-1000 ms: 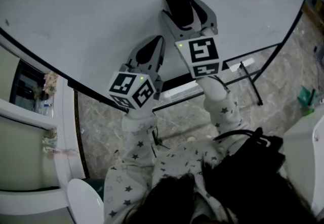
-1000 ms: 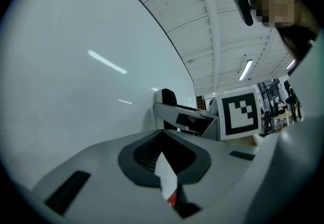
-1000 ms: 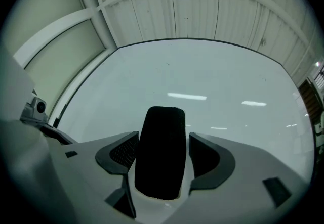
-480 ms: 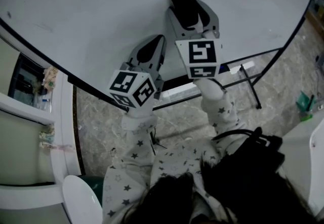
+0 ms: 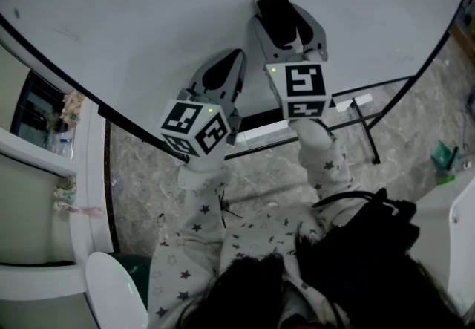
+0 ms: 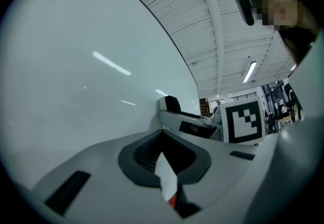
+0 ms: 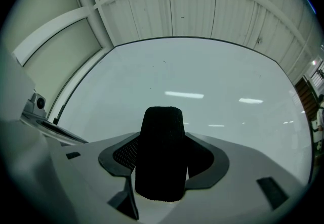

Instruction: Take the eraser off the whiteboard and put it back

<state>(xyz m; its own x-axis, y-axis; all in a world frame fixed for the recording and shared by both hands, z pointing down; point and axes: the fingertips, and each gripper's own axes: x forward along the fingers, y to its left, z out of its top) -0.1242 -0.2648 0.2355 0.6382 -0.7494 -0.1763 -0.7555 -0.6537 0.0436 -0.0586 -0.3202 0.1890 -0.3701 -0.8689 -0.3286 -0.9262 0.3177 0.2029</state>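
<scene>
My left gripper has its jaws together on nothing, tip close to the whiteboard; my right gripper, just beside it and reaching further, has just been closing its jaws; they clamp the black eraser from both sides; the eraser's far end lies against the whiteboard.

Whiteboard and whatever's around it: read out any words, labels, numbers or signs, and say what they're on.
None can be read. The whiteboard is blank, the eraser is plain black, and the marker cubes bear only black-and-white square patterns. Any print on the small items at the left shelf is too small to read.
</scene>
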